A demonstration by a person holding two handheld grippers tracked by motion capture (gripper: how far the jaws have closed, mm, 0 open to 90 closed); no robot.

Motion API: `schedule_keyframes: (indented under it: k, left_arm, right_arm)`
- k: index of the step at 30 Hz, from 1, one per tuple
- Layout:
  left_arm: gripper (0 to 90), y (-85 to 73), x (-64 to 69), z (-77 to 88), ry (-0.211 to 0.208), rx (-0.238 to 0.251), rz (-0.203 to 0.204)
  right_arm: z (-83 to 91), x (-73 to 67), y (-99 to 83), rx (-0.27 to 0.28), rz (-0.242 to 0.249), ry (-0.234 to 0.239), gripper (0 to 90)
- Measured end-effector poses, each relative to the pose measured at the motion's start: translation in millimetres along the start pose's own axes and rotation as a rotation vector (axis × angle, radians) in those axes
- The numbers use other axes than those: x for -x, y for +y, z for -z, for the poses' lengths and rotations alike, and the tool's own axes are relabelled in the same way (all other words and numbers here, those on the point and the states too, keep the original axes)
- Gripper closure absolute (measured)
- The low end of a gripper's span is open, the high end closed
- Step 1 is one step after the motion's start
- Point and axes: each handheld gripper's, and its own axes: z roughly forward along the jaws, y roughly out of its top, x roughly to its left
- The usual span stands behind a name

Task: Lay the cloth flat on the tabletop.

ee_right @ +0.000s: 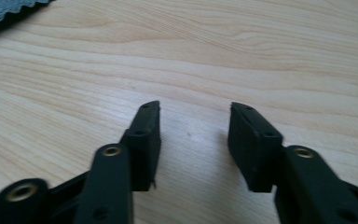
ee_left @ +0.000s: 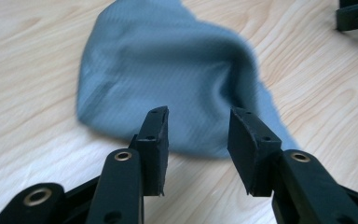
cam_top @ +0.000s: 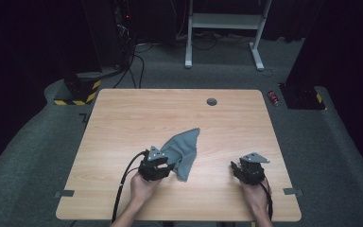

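Grey carpet surrounds a light wooden desk in a dark room, with a white frame at the upper middle of the high view and a yellow-and-black striped base at the upper left. A small dark round hole sits near the desk's far edge.

On the desk, slightly left of centre in the high view, lies a crumpled grey cloth. One corner reaches toward the upper right; the rest bunches down to the lower left. The left hand-held gripper sits right at the cloth's lower left edge, held by the person's left hand. In the left gripper view the cloth fills the upper middle, its near edge lying just past the tips of the left hand-held gripper, whose jaws stand wide apart with nothing between them.

The right hand-held gripper rests at the lower right of the desk, well apart from the cloth, held by the right hand. In the right gripper view its own jaws are wide apart over bare wood, and a scalloped edge of the cloth shows at the upper left corner.
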Motion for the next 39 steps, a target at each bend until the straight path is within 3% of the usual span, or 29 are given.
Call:
schedule_keyframes:
  k: [2,3,5,6,7,8,9,12,14,15,16,19,22,24,25,26,29,36,39]
  left_arm:
    - [58.1,-4.4,-2.2,0.0,0.006,-0.005,0.007]
    - [57.7,-6.6,-2.2,-1.1,0.008,-0.009,0.012]
    - [56.4,-8.8,-1.1,-3.4,0.005,-0.013,0.019]
    - [56.4,-9.3,0.0,-5.1,0.005,-0.015,0.016]
    - [55.3,-9.6,1.6,-6.7,0.009,-0.018,0.011]
    - [53.2,-9.8,3.7,-8.3,0.01,-0.019,0.008]
    - [53.2,-9.7,5.4,-9.7,0.014,-0.022,-0.001]
    - [51.5,-9.5,9.1,-12.9,0.035,-0.032,-0.006]
    - [50.2,-9.7,9.5,-15.2,0.053,-0.041,-0.002]
    - [50.2,-10.1,9.0,-16.4,0.058,-0.043,0.0]
    - [49.7,-10.8,9.1,-17.3,0.065,-0.037,0.002]
    - [49.4,-10.9,10.4,-17.6,0.073,-0.037,-0.002]
    - [49.0,-12.8,13.9,-18.4,0.1,-0.031,-0.037]
    - [49.1,-13.5,14.1,-18.1,0.104,-0.028,-0.041]
    - [49.4,-13.8,13.9,-18.0,0.101,-0.025,-0.041]
    - [49.4,-13.6,13.7,-17.9,0.1,-0.028,-0.043]
    - [53.6,-12.4,13.5,-17.5,0.088,-0.034,-0.053]
    - [64.3,-12.3,8.4,-15.5,0.069,-0.039,-0.051]
    - [70.2,-10.9,4.9,-14.1,0.093,-0.056,-0.07]
  right_arm:
    - [-0.2,-4.5,1.4,-0.004,0.022,0.006,60.3]
    - [-0.5,-18.1,6.4,-0.027,0.048,0.073,60.4]
    - [-0.4,-31.8,10.4,-0.02,0.066,0.126,60.1]
    - [-0.4,-31.8,10.4,-0.02,0.066,0.126,60.1]
    - [-0.2,-40.4,13.2,-0.01,0.082,0.15,60.1]
    - [-0.6,-56.2,19.9,0.008,0.101,0.202,60.1]
    - [-0.6,-56.2,19.9,0.008,0.101,0.202,60.1]
    - [-4.4,-77.2,30.6,0.025,0.107,0.299,58.9]
    - [-9.8,-97.5,37.6,0.028,0.157,0.334,57.1]
    - [-9.8,-97.5,37.6,0.028,0.157,0.334,57.1]
    - [-14.2,-110.4,40.4,0.021,0.177,0.346,56.7]
    - [-18.6,-117.1,42.1,0.021,0.194,0.352,56.7]
    - [-26.1,-127.0,43.8,0.007,0.202,0.365,57.5]
    - [-30.9,-133.0,44.6,-0.012,0.241,0.355,62.9]
    - [-35.2,-136.9,43.7,-0.042,0.277,0.354,71.9]
    - [-35.2,-136.9,43.7,-0.042,0.277,0.354,71.9]
    - [-34.0,-134.8,43.7,-0.038,0.309,0.366,88.0]
    - [-24.0,-121.7,44.4,-0.011,0.268,0.366,88.2]
    - [-11.1,-109.3,47.2,0.025,0.236,0.352,88.1]
